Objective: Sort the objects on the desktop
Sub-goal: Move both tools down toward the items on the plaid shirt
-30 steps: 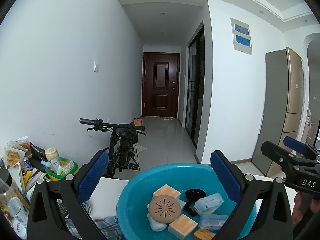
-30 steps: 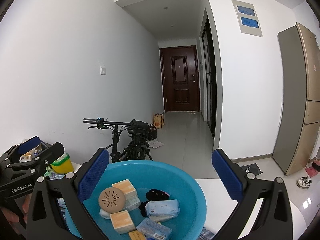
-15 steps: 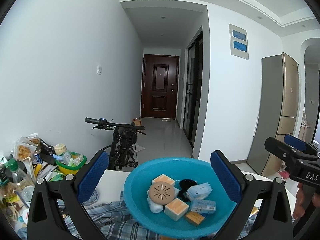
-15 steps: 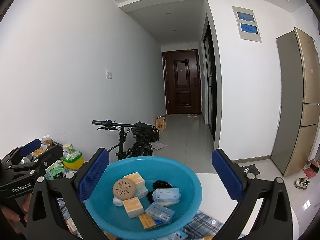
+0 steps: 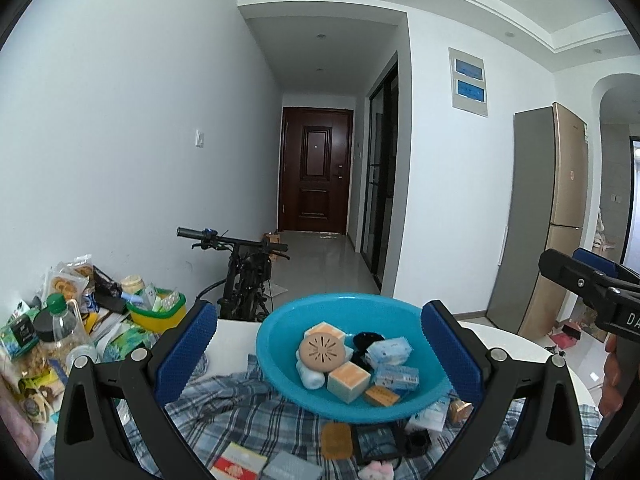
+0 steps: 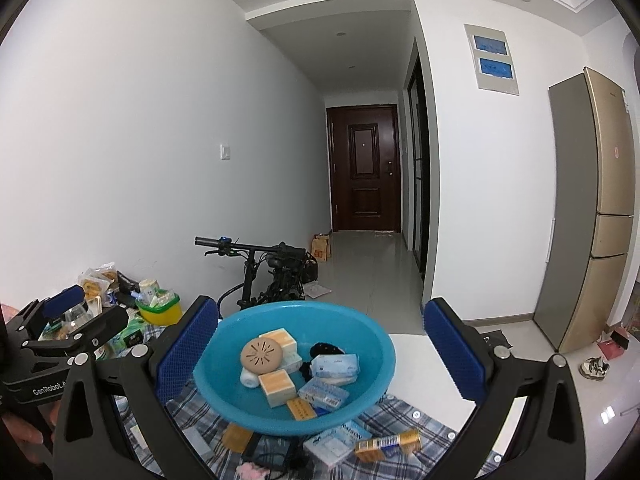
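Your table carries a plaid cloth, and the blue basin sits on it, holding boxes and a round tan disc. Your left gripper and right gripper gape wide, empty, framing the basin.

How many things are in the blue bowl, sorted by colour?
In the blue bowl:
Tan round disc: 1
Orange-topped boxes: 3
Blue packets: 2
Black thing: 1
White roll: 1
Total: 8

Black tongs, seemingly blue-ribbed pads
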